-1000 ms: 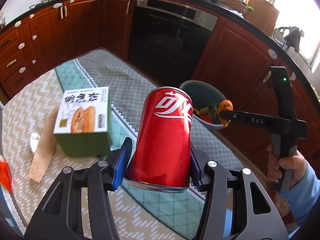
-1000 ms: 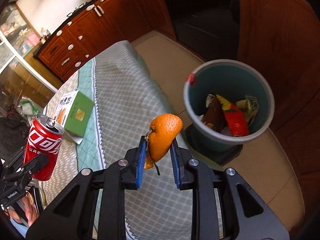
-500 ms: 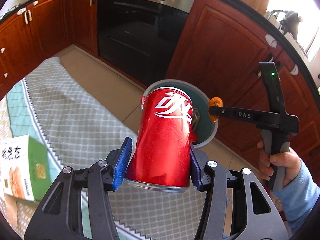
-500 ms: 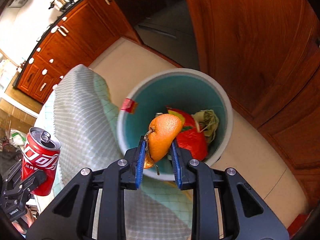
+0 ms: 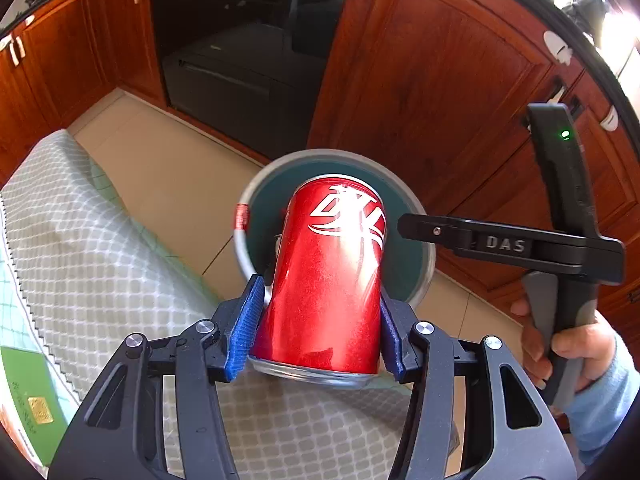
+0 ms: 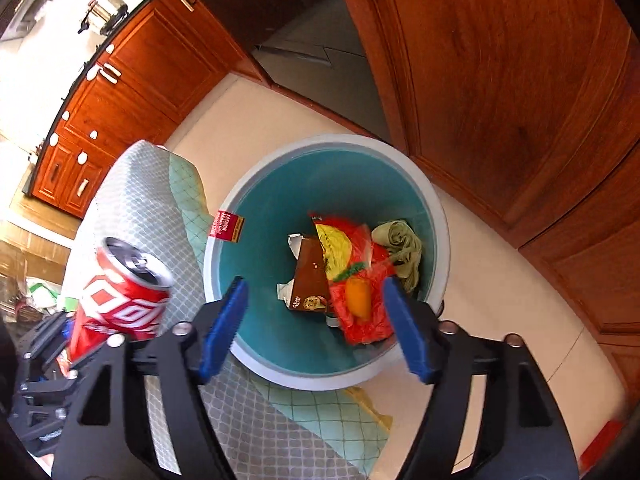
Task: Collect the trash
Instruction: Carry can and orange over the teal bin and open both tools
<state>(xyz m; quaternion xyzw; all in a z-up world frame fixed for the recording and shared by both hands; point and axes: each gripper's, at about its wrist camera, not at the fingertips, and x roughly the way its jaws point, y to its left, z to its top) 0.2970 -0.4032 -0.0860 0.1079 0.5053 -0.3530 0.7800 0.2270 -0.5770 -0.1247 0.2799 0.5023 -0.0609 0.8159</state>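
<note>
My left gripper (image 5: 320, 320) is shut on a red soda can (image 5: 328, 276) and holds it at the table's edge in front of the teal trash bin (image 5: 244, 248). The can also shows in the right wrist view (image 6: 120, 296), left of the bin. My right gripper (image 6: 316, 320) is open and empty above the bin (image 6: 436, 216). An orange peel (image 6: 358, 298) lies in the bin on a red wrapper (image 6: 364, 320), beside a brown carton (image 6: 310, 280) and a green rag (image 6: 400, 248). The right gripper appears in the left wrist view (image 5: 404, 226) over the bin.
A grey-green quilted cloth (image 5: 100, 264) covers the table left of the bin. A green box (image 5: 28, 396) lies at its lower left. Wooden cabinets (image 5: 432, 88) and a dark oven (image 5: 240, 48) stand behind the bin on a beige tiled floor (image 6: 500, 320).
My right gripper opened and let go of the orange peel, which now lies in the bin. My left gripper carried the can closer to the bin.
</note>
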